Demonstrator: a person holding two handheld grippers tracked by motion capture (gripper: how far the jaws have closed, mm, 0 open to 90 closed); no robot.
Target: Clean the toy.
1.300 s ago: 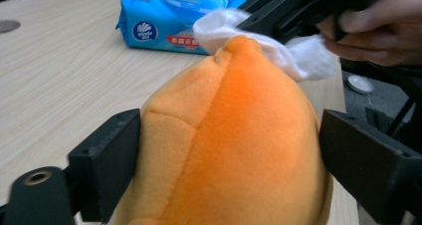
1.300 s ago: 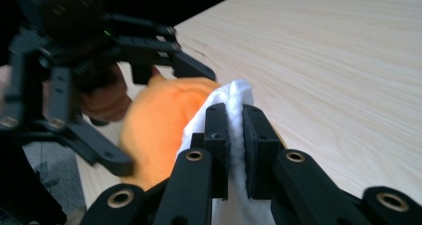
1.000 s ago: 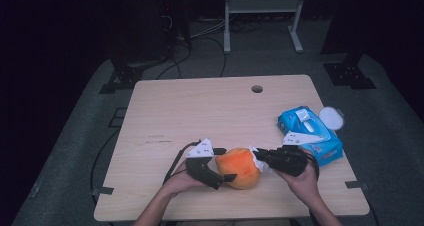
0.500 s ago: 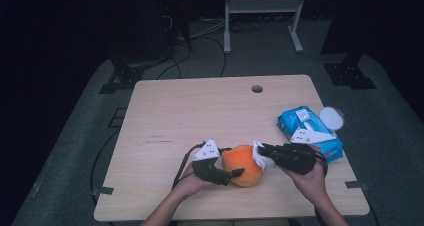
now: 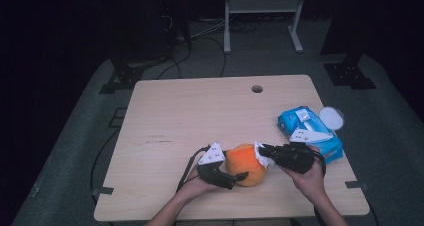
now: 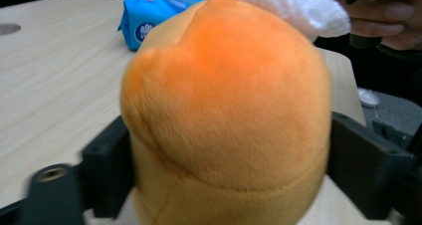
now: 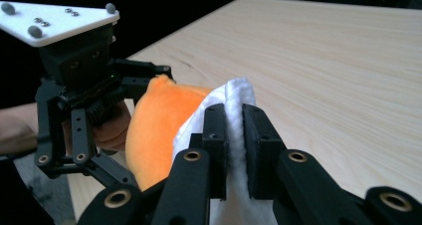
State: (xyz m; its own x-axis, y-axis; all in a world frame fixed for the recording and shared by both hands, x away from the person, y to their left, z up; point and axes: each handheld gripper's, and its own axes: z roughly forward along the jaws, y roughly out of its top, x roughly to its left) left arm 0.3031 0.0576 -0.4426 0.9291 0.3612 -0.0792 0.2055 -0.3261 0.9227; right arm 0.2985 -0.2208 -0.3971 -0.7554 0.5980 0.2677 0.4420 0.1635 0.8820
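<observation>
The left gripper [image 5: 235, 175] has just closed its fingers on the orange plush ball [image 5: 245, 164]; the right gripper [image 5: 264, 153] pinches a white tissue [image 7: 234, 110] against it.

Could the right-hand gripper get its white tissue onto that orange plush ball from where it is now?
Probably yes. The right gripper is shut on the white tissue, which already lies against the orange plush ball. The left gripper, whose jaws have just been closing, clamps the ball's sides, leaving its top and right side uncovered.

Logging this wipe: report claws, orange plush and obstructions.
Left claw just closing, clamped on orange plush. Right claw shut on white wipe, against plush top. Blue wipe pack off right, not obstructing.
</observation>
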